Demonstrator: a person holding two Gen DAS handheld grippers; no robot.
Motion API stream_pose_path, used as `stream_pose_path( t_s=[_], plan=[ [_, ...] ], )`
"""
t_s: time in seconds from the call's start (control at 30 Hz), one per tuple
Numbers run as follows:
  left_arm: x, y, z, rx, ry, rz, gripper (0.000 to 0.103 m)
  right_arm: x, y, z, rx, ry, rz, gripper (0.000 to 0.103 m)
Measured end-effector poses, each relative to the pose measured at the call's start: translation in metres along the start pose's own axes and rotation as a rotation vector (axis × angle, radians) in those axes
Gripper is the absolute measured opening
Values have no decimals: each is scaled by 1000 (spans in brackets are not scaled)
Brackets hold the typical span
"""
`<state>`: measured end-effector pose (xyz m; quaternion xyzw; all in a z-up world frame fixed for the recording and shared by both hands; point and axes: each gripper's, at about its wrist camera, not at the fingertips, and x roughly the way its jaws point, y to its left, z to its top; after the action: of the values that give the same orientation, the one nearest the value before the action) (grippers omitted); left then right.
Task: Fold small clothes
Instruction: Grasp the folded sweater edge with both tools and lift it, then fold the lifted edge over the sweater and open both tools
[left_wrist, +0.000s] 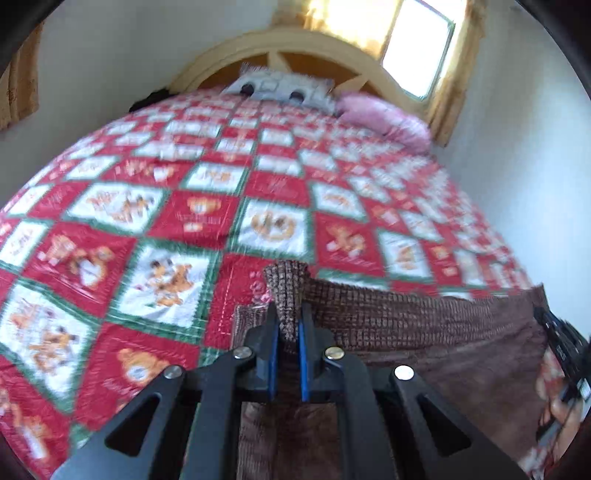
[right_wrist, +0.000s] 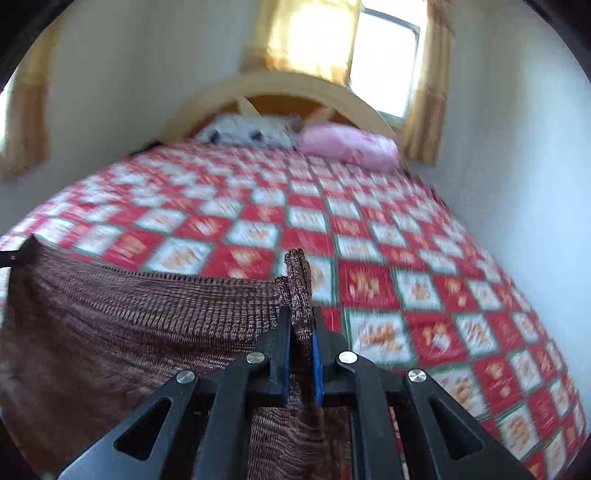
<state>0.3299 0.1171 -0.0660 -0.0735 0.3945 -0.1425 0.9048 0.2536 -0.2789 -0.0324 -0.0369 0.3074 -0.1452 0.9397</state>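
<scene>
- Bed with red-and-white checked quilt (left_wrist: 207, 206) fills both views; teddy-bear prints in the squares. Frames are motion-blurred, so fine detail is soft.
- Arched wooden headboard (left_wrist: 280, 48) at the far end, bright window (right_wrist: 384, 62) with yellow curtains behind it. A grey-white pillow (left_wrist: 280, 86) and a pink pillow (right_wrist: 347, 146) lie against the headboard.
- Brown knit garment (right_wrist: 122, 332) is the piece in hand: held up above the near end of the bed, its top edge stretched between the two tools, the body hanging down below view. Which garment it is — cannot tell; the lower part is hidden.
- Left gripper (left_wrist: 289, 317): jaws pressed together on one top corner of the knit, a tuft of fabric standing up past the tips.
- Right gripper (right_wrist: 301, 321): likewise pinching the opposite corner, fabric poking out above the tips. In the left view its dark body shows at the far right edge.
- Progress, as a judgement: early. The piece looks picked up by two corners and spread wide, but no fold is visible in it and it is not laid on the quilt.
- Left to do: lay it flat or bring edges together, make the folds, release. No other clothes, folded or unfolded, are visible on the bed.
</scene>
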Motion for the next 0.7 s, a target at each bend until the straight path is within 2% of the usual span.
stream_pose_path(
  t_s=[0.1, 0.2, 0.33, 0.43, 0.5, 0.53, 0.6, 0.63, 0.67, 0.7],
  plan=[
    [35, 1, -10, -9, 49, 69, 10, 28, 5, -19, 4, 78, -45, 9],
    [34, -2, -7, 2, 44, 96, 14, 32, 9, -24, -16, 91, -73, 9],
    [35, 0, -8, -5, 50, 95, 17, 46, 10, -27, -33, 140, -86, 9],
    [35, 2, -9, -13, 51, 82, 18, 54, 7, -29, -26, 179, -64, 11],
    [33, 2, -9, -20, 56, 60, 24, 54, 6, -30, -20, 180, -65, 18],
    [28, 4, -8, -15, 78, 56, 27, 55, 4, -29, -10, 190, -66, 25],
    [18, 3, -7, -7, 123, 78, 36, 53, -7, -24, 39, 216, -20, 28],
    [5, 4, -9, -11, 128, 92, 45, 45, -17, -20, 96, 205, 3, 28],
    [-8, 3, -12, -9, 114, 100, 55, 25, -28, -17, 162, 142, -22, 28],
    [-27, 1, -19, 7, 81, 105, 60, 8, -31, -16, 191, 86, -51, 28]
  ],
)
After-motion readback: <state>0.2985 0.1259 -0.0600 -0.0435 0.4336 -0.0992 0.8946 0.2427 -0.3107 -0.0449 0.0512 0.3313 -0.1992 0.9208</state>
